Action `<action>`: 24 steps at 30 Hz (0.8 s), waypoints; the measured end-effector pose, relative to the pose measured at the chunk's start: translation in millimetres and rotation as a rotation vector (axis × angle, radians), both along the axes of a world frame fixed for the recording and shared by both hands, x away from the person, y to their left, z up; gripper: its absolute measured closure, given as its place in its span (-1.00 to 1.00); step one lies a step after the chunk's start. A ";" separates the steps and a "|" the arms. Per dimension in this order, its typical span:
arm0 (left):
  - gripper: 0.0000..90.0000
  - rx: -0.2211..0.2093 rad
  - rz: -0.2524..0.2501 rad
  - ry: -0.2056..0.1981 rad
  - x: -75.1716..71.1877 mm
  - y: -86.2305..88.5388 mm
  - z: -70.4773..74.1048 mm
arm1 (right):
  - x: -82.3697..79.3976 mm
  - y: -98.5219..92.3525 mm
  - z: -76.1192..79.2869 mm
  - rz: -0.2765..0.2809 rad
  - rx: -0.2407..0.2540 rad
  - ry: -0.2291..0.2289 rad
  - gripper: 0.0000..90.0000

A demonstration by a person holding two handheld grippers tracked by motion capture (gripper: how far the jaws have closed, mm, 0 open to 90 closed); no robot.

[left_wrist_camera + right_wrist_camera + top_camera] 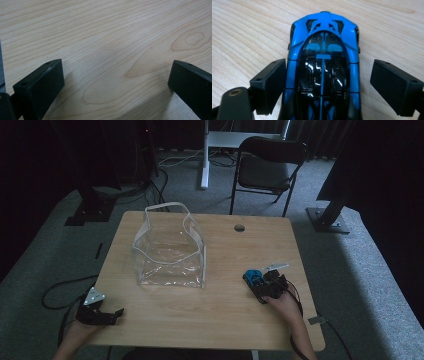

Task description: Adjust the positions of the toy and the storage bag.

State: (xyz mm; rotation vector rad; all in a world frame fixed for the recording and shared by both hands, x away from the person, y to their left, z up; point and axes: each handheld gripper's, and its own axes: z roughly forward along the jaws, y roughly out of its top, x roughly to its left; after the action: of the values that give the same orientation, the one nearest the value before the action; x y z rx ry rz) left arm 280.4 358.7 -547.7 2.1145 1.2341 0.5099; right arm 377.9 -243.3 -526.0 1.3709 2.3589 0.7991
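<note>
The left gripper (pixel 116 86) hovered low over the pale wooden table (pixel 107 32), its two black jaws spread wide with bare wood grain between them.

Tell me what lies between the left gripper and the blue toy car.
Nothing but bare wooden table: in the high view the stretch from the left gripper to the blue toy car holds no object; the clear bag sits farther back.

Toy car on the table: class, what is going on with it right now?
A person works at a wooden table with a gripper in each hand. The right gripper straddles a blue toy car, jaws open on either side, the left one touching or nearly so, the right one apart. The left gripper rests open near the table's front left edge, holding nothing. A clear plastic bag stands open farther back.
</note>
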 end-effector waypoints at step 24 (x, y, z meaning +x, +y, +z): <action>-0.98 0.000 0.003 0.000 -0.1 -0.1 0.0 | 0.1 5.5 -4.2 0.022 -0.016 0.024 -0.44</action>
State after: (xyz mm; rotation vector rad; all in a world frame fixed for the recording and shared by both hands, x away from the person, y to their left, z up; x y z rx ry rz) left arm 280.3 358.6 -547.6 2.1125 1.2379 0.5115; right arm 378.1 -237.8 -530.2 1.3576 2.3979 0.7719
